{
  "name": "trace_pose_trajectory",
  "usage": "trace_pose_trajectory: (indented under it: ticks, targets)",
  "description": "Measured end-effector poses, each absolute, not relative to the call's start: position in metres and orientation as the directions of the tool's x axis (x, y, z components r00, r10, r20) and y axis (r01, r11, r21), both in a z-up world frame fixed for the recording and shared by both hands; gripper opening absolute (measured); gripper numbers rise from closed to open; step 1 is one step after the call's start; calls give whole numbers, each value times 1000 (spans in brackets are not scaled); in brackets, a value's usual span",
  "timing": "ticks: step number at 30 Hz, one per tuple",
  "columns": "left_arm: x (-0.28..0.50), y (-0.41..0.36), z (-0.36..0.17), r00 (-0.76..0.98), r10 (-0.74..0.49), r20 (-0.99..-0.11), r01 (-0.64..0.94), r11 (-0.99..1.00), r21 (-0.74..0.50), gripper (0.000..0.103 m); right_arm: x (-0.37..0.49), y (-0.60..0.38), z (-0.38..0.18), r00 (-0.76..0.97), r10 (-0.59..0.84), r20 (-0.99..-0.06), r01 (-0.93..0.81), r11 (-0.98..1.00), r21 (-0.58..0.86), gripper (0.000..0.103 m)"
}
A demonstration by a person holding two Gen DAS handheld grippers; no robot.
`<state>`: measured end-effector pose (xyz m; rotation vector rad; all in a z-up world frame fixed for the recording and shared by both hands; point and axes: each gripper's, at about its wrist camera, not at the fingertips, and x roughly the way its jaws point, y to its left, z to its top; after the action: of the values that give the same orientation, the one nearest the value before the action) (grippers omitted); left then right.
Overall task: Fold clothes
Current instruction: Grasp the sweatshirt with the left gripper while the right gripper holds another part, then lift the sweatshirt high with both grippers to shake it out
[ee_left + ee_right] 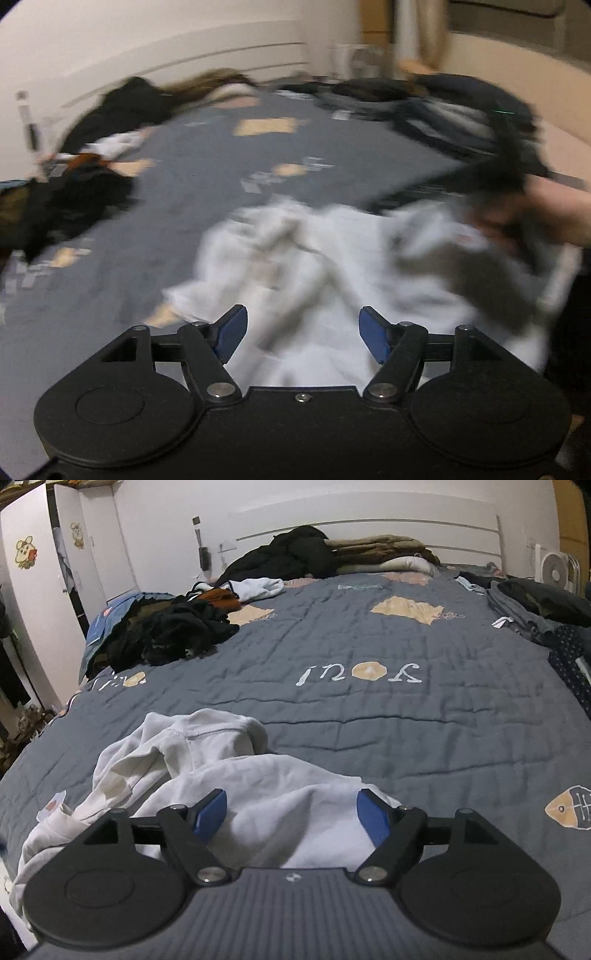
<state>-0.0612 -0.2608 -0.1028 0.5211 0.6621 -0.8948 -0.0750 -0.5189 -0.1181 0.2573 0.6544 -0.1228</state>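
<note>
A crumpled white garment [207,768] lies on the grey-blue quilt [369,716] near the bed's front edge. My right gripper [291,814] hovers just above its near part, open, with nothing between its blue pads. The left wrist view is blurred by motion. There the same white garment [314,266] fills the middle, and my left gripper [303,332] is open over it. A person's hand [554,218] at the right edge holds a black device above the garment.
A heap of dark clothes [166,631] lies at the bed's left side, with a black jacket and folded blankets [332,552] by the headboard. Folded dark garments [539,613] line the right edge. A white wardrobe [40,590] stands to the left.
</note>
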Motion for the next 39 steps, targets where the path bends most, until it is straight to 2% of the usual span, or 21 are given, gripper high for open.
trace_pose_trajectory:
  ticks: [5,10,12,17,22,26,29,32,34,37,38,39]
  targets:
    - [-21,-277,-126,510,-431,-744,807,540,240,56,-79,-528,-115,799,-35,-600,216,948,233,77]
    - [-8,-292,-155,500,-363,-787,816,503,286,54,-80,-535,-116,804,-33,-593,226,940,255,77]
    - [-4,-289,-158,473,-360,-804,818,518,250,26,-80,-536,-116,807,-30,-590,227,938,264,77]
    - [-3,-275,-142,410,-415,-812,832,534,147,23,-78,-535,-111,823,-18,-568,203,943,265,77]
    - [-24,-275,-129,431,-428,-794,848,492,196,23,-77,-529,-96,847,-10,-532,155,961,228,77]
    - [-31,-276,-123,436,-440,-785,850,489,198,21,-55,-501,-83,842,79,-533,5,988,155,80]
    - [-34,-274,-117,437,-452,-778,849,491,192,21,-36,-475,-82,821,126,-557,-120,992,48,83]
    - [-39,-272,-112,437,-460,-773,851,490,190,21,-16,-450,-94,783,78,-617,-217,964,-154,83]
    - [-41,-271,-111,435,-464,-771,853,488,188,21,-4,-442,-105,758,45,-651,-253,940,-230,83]
    - [-38,-270,-111,435,-465,-771,851,491,184,21,10,-436,-114,729,71,-681,-303,925,-228,82]
    - [-38,-270,-110,437,-465,-770,849,495,182,21,14,-436,-115,728,77,-681,-297,931,-213,79]
    - [-38,-269,-110,439,-465,-769,847,500,181,21,17,-436,-116,729,81,-680,-288,937,-197,71]
